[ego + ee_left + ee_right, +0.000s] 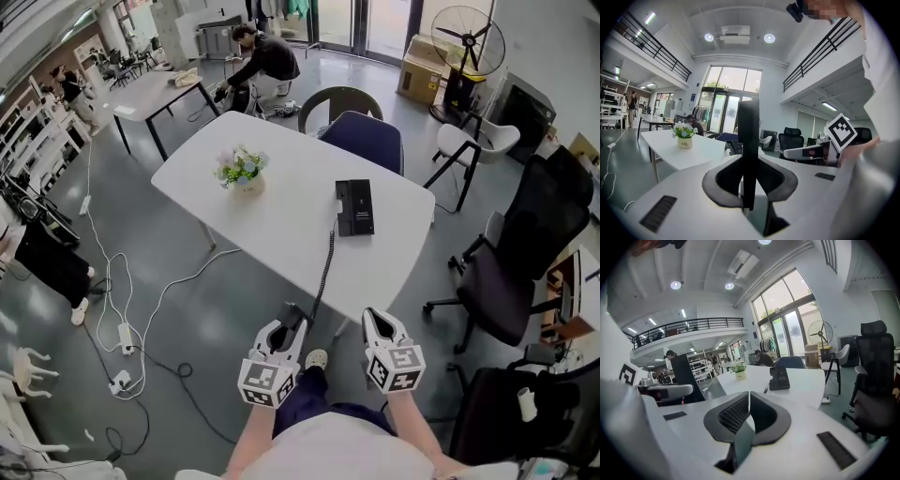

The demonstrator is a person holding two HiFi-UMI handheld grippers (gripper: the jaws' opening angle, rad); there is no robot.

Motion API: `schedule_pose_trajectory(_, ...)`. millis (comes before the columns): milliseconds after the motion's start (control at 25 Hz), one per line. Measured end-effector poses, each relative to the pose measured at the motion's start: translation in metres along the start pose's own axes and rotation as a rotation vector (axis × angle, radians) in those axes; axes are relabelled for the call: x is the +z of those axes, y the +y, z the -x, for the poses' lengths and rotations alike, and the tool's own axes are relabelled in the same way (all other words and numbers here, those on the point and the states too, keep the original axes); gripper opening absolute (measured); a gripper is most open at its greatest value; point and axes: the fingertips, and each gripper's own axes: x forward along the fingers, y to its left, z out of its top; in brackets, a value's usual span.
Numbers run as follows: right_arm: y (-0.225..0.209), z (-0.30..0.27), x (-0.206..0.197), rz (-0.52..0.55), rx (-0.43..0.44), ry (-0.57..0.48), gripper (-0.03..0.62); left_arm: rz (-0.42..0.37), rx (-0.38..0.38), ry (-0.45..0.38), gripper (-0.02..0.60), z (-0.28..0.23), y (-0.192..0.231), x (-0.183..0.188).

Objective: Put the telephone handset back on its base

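The black telephone base [354,208] lies on the white table [281,216], toward its right end. Its coiled cord [325,265] runs off the near edge to the black handset [292,316], which my left gripper [291,325] is shut on, below the table's near edge. In the left gripper view the handset [748,150] stands upright between the jaws, with the base [734,146] far ahead. My right gripper [375,322] hangs beside the left one, shut with nothing in it. Its closed pads [740,411] point toward the base [779,377].
A small flower pot [243,172] sits at the table's left part. A blue chair [366,139] stands behind the table and black office chairs [514,262] to the right. Cables and a power strip [124,335] lie on the floor at left. A person [263,60] crouches far back.
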Motion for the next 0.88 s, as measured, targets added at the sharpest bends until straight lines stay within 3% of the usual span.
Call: schedule_pose_trajectory(880, -0.042, -0.074, 0.024, -0.049, -0.125, -0.016, 0.035, 0.012, -0.159, 0.000, 0.083, -0.094, 0.048, 0.028)
